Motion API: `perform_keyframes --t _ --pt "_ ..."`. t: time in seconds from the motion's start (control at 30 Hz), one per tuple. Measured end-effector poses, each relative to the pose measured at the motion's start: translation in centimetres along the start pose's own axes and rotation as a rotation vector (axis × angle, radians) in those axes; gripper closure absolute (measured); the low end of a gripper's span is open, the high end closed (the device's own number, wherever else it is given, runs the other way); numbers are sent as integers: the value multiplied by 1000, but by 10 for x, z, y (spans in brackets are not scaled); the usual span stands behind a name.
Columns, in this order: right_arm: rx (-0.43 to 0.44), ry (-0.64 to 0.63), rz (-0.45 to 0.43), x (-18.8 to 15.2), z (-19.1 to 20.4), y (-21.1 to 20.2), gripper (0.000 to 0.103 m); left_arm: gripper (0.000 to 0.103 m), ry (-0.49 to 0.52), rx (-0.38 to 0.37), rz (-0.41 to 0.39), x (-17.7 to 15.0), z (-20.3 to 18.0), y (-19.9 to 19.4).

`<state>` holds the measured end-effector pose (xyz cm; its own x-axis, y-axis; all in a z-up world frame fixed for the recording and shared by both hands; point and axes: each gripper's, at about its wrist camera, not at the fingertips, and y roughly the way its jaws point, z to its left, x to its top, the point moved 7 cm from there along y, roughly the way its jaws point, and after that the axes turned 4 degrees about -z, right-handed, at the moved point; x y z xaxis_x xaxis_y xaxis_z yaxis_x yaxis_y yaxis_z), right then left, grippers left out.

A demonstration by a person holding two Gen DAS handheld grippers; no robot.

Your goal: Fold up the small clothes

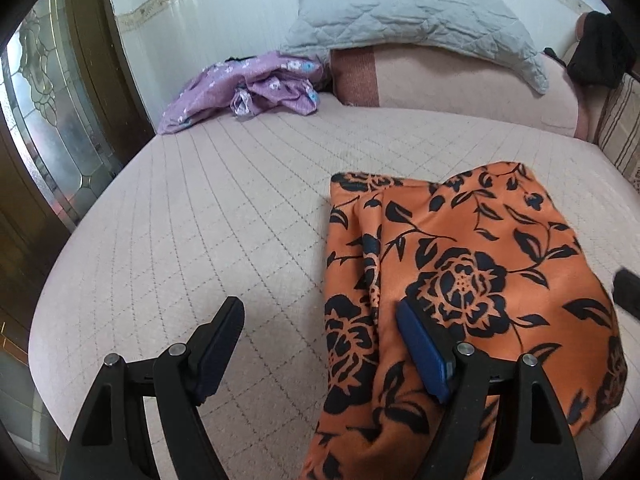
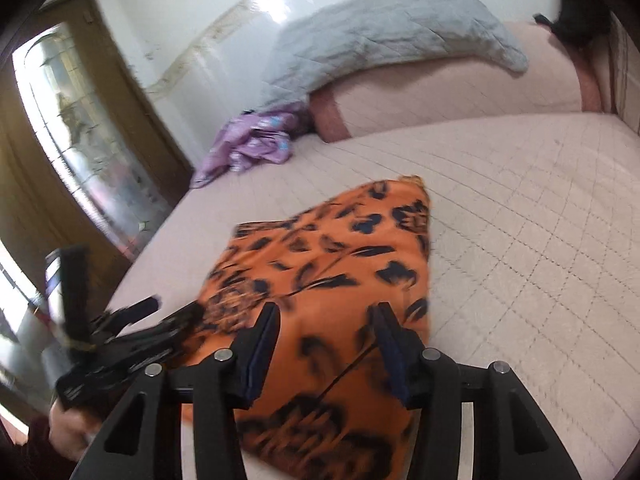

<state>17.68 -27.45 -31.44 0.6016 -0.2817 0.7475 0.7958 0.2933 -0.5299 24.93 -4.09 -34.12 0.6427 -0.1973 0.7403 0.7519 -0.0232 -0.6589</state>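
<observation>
An orange garment with a black flower print (image 1: 472,264) lies folded on the pink quilted bed (image 1: 208,216). My left gripper (image 1: 320,316) hangs open over the garment's left edge, one fingertip (image 1: 412,320) above the cloth and the other above bare mattress. In the blurred right wrist view the same garment (image 2: 332,264) lies under my right gripper (image 2: 326,316), whose jaws stand apart above the cloth without pinching it. The left gripper (image 2: 160,316) shows there at the garment's left side, held by a hand (image 2: 68,432).
A crumpled purple flowered garment (image 1: 248,88) lies at the bed's far left corner. A grey quilted pillow (image 1: 412,28) rests on a pink folded blanket (image 1: 452,84) at the head. A wooden door with patterned glass (image 1: 44,112) stands beyond the bed's left edge. Something dark (image 1: 596,52) sits at the far right.
</observation>
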Motion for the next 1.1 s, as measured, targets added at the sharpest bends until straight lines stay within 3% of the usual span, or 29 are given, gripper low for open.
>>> perform_keyframes --t 0.13,0.2,0.3,0.4,0.7,1.1 --pt "29 -10 75 -24 20 -1 51 23 14 19 -46 5 1 -24" --pt "-48 -60 136 -41 23 12 50 23 14 20 -73 11 3 -41" --pt "-53 -51 121 -34 30 2 50 23 -21 14 -110 16 10 -70" --pt "-22 16 47 -22 31 -26 50 18 -53 3 -141 21 17 -99" --pt "-98 -18 -145 5 49 -123 41 14 -67 23 -264 42 22 -175" --pt "-166 -118 -288 25 89 -199 34 3 -75 16 -341 46 22 -237"
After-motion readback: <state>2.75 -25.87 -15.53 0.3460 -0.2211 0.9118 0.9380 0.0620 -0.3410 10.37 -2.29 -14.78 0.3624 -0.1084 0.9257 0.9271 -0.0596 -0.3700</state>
